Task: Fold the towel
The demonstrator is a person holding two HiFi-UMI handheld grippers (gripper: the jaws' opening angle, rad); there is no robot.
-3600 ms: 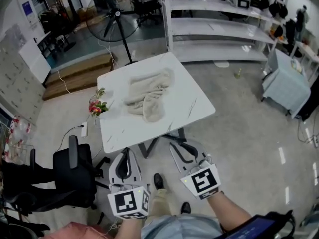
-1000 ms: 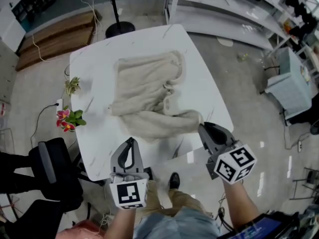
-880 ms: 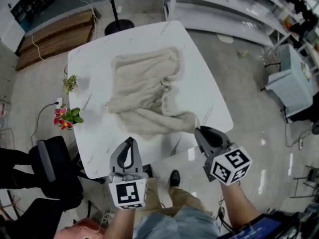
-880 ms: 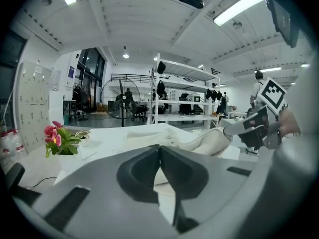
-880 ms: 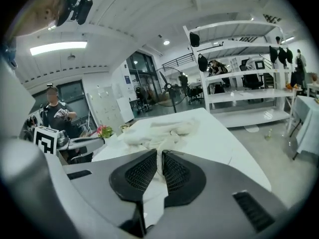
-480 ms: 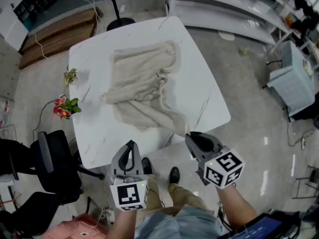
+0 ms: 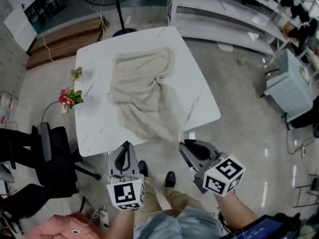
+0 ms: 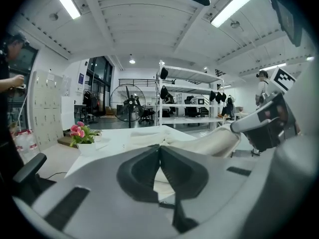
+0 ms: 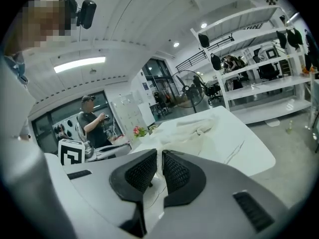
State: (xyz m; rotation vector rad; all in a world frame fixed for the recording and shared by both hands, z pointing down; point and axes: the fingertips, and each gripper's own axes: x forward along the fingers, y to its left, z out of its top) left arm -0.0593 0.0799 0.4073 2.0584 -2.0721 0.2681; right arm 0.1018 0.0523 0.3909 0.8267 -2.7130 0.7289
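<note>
Head view: the towel (image 7: 142, 91) lies rumpled on the white counter (image 7: 94, 128), its near corner reaching past the front edge into the right gripper (image 7: 183, 146), whose jaws are pinched narrowly on it. The left gripper (image 7: 124, 145) hangs off the counter's front edge, jaws closed together, empty. Pink flowers (image 7: 67, 97) stand at the counter's left edge.

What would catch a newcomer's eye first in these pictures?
A rumpled beige towel sprawls across the white table, one corner reaching past the near edge. The right gripper is clamped on that corner, while the left gripper is shut and empty just off the near edge. Pink flowers stand out by the table's left edge.
</note>
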